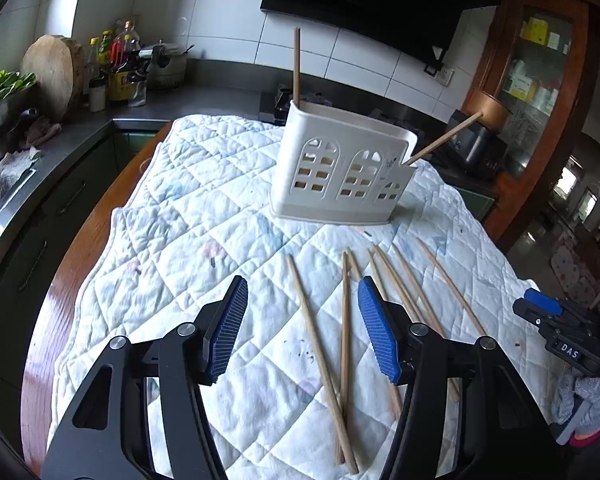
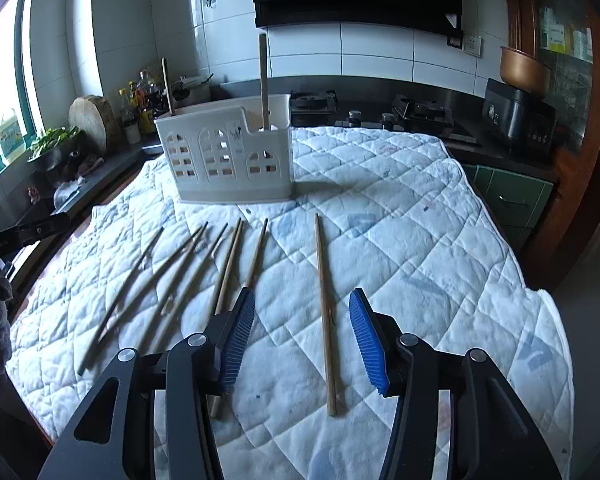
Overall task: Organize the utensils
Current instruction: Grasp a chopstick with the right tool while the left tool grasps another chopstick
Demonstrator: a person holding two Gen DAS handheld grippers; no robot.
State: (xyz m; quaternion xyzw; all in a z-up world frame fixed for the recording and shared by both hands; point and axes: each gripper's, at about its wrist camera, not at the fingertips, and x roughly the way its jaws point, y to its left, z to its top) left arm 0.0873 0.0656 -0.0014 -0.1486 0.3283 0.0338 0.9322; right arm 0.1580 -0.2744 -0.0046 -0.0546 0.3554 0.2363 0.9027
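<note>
1. The loose chopsticks (image 2: pixel 188 276) lie on a white quilted cloth (image 2: pixel 400 216), on the near side of a white utensil holder (image 2: pixel 228 160). In the right wrist view most fan out from 11 o'clock toward 8 o'clock of the picture's centre.
2. One single chopstick (image 2: pixel 326 316) lies apart from the fan, running almost straight from 12 to 6 o'clock just right of the picture's middle.
3. The holder stands upright on the cloth, at 11 o'clock in the right wrist view and at 1 o'clock in the left (image 1: pixel 340 172). Two chopsticks stand in it: one (image 1: pixel 296 66) upright at its left end, one (image 1: pixel 444 138) leaning toward 2 o'clock at its right end.
4. The right gripper (image 2: pixel 302 334) has its blue pads about half apart and holds nothing; the single chopstick lies on the cloth in the gap between them, touched by neither pad.
5. The left gripper (image 1: pixel 302 330) is likewise about half open and empty. Two crossed chopsticks (image 1: pixel 332 352) lie on the cloth within its gap, apart from the pads.
6. In the left view the right gripper (image 1: pixel 548 312) shows at 3 o'clock.
7. The cloth covers a wooden table (image 1: pixel 88 248); behind it runs a dark kitchen counter (image 1: pixel 188 100) with bottles (image 1: pixel 116 64) at 10 o'clock.
</note>
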